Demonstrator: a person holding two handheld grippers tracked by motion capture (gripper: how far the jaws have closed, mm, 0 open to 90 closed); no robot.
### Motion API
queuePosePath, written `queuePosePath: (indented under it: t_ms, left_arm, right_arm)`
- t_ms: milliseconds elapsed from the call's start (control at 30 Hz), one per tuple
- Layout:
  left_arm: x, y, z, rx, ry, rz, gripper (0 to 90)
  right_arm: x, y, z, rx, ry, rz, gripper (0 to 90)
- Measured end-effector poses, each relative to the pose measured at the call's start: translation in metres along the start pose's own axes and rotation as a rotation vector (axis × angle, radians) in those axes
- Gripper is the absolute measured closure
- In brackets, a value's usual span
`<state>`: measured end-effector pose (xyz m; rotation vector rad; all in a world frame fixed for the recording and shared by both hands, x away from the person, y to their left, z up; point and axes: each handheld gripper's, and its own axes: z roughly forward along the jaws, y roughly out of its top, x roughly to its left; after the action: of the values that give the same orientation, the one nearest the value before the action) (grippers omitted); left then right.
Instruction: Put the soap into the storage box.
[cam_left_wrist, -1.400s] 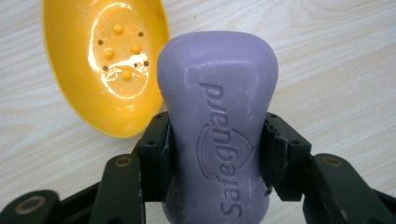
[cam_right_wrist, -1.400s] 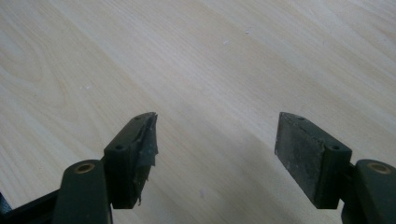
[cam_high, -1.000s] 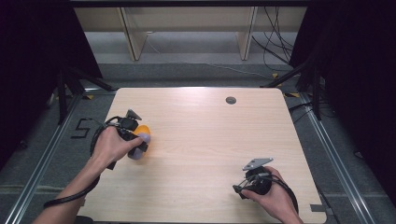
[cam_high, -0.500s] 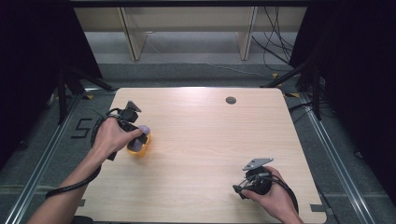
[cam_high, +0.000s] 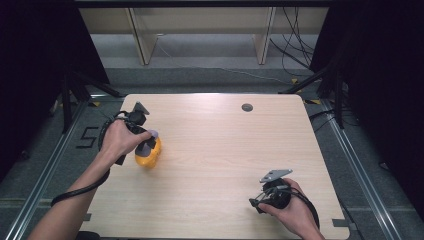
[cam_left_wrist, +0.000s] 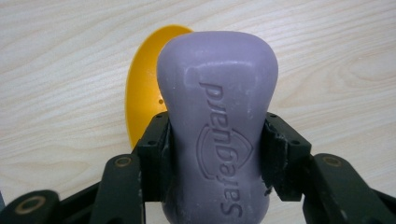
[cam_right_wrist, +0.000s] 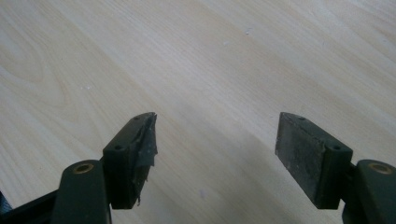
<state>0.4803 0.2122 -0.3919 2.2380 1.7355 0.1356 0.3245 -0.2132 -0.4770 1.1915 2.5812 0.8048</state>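
Soap, a lilac moulded bar with embossed lettering (cam_left_wrist: 217, 135), sits clamped between the jaws of the left gripper (cam_left_wrist: 217, 154), held just above a glossy yellow oval dish (cam_left_wrist: 144, 88) on the pale wooden table (cam_high: 225, 150), toward its left side. The step in hand looks like placing the bar into the dish. Next, the bar probably needs lowering squarely over the hollow before release. The right gripper (cam_right_wrist: 215, 154) rests near the table's front right with its jaws apart and empty.
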Motion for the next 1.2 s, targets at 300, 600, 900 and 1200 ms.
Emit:
queuePosePath:
  t_ms: [300, 600, 900, 1200]
  left_arm:
    - [0.006, 0.003, 0.014, 0.017, 0.01, -0.042, 48.9]
    - [0.012, 0.005, 0.024, 0.032, 0.024, -0.031, 48.8]
    - [0.014, 0.006, 0.035, 0.052, 0.033, -0.025, 48.9]
    - [0.016, 0.006, 0.043, 0.05, 0.036, -0.039, 48.8]
  right_arm:
    - [-0.001, 0.0, 0.0, -0.004, 0.0, -0.004, 29.9]
    - [-0.001, 0.0, 0.0, -0.003, 0.0, -0.007, 29.7]
    - [-0.001, 0.0, 0.0, -0.003, 0.0, -0.006, 29.6]
    - [-0.001, 0.0, 0.0, -0.003, 0.0, -0.006, 29.5]
